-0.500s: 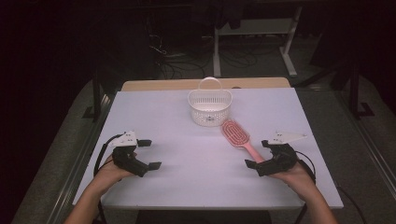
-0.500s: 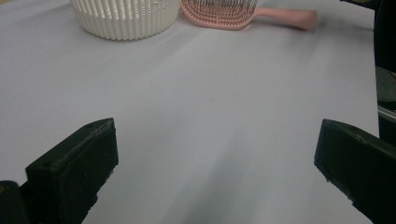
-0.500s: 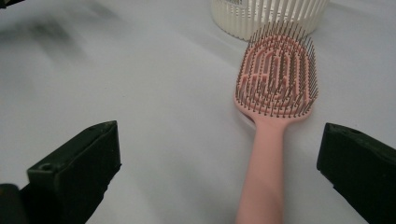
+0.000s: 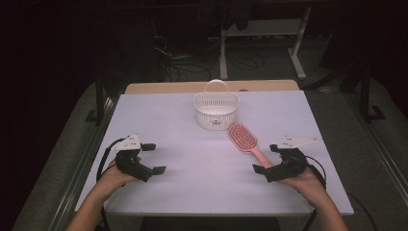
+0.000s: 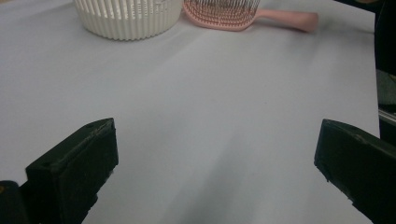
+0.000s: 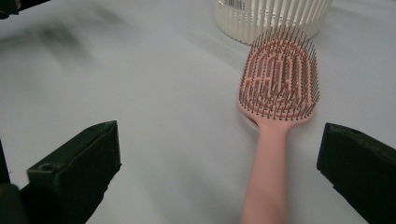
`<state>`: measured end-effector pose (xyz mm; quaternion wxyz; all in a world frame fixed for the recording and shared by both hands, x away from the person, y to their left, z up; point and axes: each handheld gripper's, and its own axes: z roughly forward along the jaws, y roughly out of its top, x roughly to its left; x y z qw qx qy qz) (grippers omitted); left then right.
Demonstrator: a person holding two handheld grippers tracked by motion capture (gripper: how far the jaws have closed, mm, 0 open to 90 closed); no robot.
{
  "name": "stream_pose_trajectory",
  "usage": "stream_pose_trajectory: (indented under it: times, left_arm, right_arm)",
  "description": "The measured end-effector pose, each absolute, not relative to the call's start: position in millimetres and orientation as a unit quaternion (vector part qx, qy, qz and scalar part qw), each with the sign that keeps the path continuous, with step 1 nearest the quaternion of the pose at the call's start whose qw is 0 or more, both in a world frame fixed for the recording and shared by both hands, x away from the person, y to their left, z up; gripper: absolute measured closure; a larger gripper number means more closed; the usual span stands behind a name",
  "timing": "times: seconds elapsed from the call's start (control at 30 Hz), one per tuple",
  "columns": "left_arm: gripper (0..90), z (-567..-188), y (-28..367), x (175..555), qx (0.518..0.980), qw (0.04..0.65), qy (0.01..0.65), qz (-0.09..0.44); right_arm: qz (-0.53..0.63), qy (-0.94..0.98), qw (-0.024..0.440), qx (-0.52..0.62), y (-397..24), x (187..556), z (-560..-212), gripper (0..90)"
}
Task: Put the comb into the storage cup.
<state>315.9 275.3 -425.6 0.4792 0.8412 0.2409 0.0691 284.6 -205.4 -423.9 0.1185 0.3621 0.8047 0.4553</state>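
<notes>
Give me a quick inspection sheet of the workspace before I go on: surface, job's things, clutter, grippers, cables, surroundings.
Surface: white table top, bare apart from the two items; a wooden edge shows at its far side.
Job's things: pink hairbrush lies bristles up, head near the white basket, handle toward the right gripper; whether brush and basket touch is not clear. The basket is upright with its handle raised.
Clutter: nothing seen.
Grippers: left gripper open, holding nothing; right gripper open, holding nothing, with the brush handle running up between its jaws in the right gripper view.
Cables: a black cable trails from each gripper toward the person.
Surroundings: dark room, table legs and floor cables beyond.
</notes>
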Motion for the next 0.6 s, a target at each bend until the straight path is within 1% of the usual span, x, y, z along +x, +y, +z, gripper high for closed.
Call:
stream_pose_trajectory:
  times: [0.23, 0.6]
  left_arm:
    - [0.0, -424.4, 275.9, 316.0, 0.838, 0.485, 0.241, 0.067]
    - [0.0, -423.8, 276.7, 316.2, 0.837, 0.486, 0.243, 0.067]
  right_arm:
    - [0.451, 0.804, 0.123, 0.368, -202.8, 287.3, -421.6, 0.0]
    - [0.431, 0.817, 0.114, 0.365, -191.3, 300.2, -423.5, 0.0]
